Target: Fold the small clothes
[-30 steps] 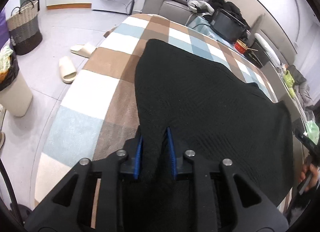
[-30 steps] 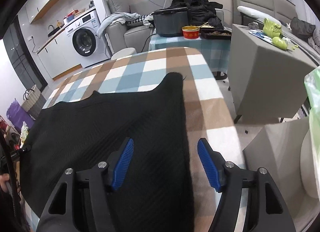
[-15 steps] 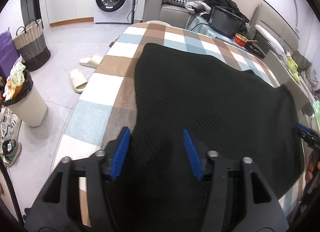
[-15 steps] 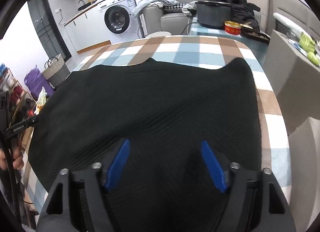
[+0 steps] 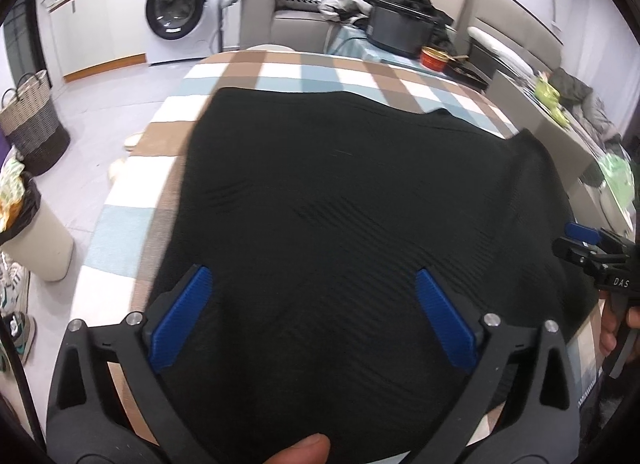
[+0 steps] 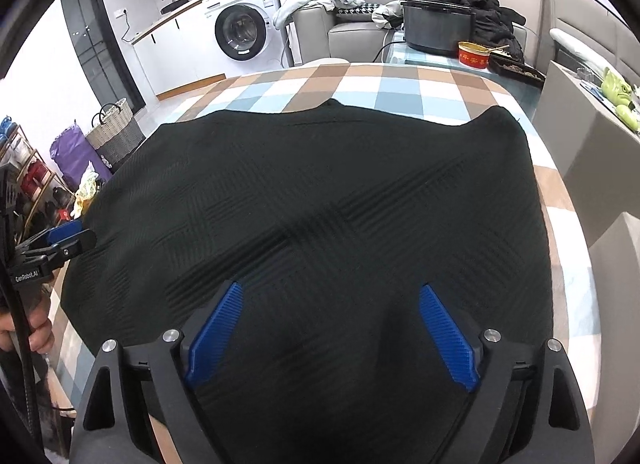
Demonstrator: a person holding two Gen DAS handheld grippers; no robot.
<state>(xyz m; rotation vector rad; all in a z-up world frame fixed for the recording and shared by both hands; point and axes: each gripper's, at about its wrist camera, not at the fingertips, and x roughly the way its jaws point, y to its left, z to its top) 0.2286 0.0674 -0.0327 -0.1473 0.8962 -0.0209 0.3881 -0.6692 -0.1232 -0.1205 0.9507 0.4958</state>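
A living space with a white washing machine (image 5: 182, 16) against the far wall, a grey sofa (image 6: 356, 30) piled with clothes and a woven basket (image 5: 34, 116) on the floor surrounds a tabletop (image 5: 312, 72) covered in a brown, blue and white checked cloth.

A black knit garment (image 5: 340, 200) lies spread flat over most of the tabletop, its far edge short of the far edge so that a band of checks shows beyond it, and its near part reaching down to the near edge.

The left gripper (image 5: 316, 316) hangs over the garment's near left part, and its jaws are opening: the blue pads (image 5: 180, 316) stand wide apart, with the fabric lying below and between them but pressed by neither. A fingertip shows at the bottom of that view.

The right gripper (image 6: 334, 336) hangs over the garment's near right part, and its jaws are also opening; the blue pads (image 6: 448, 340) are spread wide above a slight hump of fabric without pinching it.

Each gripper appears at the side of the other's view, beside the garment's outer edge, held by a hand (image 6: 32, 328).
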